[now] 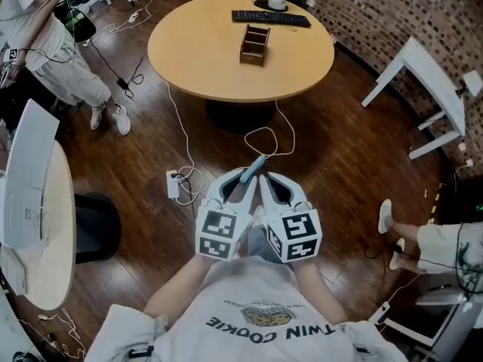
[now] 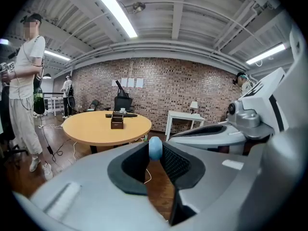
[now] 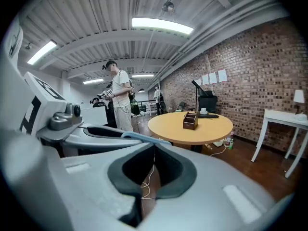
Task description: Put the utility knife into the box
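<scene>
Left gripper (image 1: 244,179): clamps utility knife (image 1: 253,166), tip poking past jaws.
Right gripper (image 1: 265,180): closed, empty, just beside utility knife.
Box (image 1: 254,44): well apart.

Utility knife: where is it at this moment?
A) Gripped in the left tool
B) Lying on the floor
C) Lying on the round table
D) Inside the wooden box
A: in the left gripper view the blue utility knife sits clamped between the pads of the left tool, while the wooden box stands far off on the round table.
</scene>
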The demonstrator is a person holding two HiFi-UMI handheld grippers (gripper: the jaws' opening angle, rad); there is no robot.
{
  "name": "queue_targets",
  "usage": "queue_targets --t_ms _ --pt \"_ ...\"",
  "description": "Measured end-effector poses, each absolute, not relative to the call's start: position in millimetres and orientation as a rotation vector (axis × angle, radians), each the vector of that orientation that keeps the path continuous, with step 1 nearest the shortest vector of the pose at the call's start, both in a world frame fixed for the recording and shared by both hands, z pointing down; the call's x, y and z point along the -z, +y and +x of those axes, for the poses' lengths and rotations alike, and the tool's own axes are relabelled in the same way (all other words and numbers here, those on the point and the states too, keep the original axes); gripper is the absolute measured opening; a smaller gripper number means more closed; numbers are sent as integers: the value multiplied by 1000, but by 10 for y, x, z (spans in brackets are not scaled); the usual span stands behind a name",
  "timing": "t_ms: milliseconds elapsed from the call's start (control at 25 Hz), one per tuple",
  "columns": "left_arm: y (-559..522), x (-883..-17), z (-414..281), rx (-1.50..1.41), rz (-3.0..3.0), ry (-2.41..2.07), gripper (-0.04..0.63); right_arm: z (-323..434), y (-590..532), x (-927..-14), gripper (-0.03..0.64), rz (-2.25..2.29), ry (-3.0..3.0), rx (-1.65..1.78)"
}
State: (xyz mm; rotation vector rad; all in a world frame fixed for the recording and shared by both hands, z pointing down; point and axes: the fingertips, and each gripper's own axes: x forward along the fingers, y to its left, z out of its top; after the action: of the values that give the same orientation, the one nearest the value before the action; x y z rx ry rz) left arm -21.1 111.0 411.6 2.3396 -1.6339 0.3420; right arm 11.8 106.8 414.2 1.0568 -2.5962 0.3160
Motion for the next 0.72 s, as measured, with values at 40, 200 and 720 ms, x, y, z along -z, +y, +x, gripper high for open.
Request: queue_targets --t_ms 40,200,720 --pt "1012 -4120 -216 -341 2334 -1637 75 112 964 -4150 3 1050 -2597 -317" --pt "589 -4123 -215 -357 2315 -1652 75 117 510 -4130 3 1028 -2610 -320" --pt "-637 -4102 -147 -406 2267 -1736 75 171 -719 -4122 3 908 -2651 -292"
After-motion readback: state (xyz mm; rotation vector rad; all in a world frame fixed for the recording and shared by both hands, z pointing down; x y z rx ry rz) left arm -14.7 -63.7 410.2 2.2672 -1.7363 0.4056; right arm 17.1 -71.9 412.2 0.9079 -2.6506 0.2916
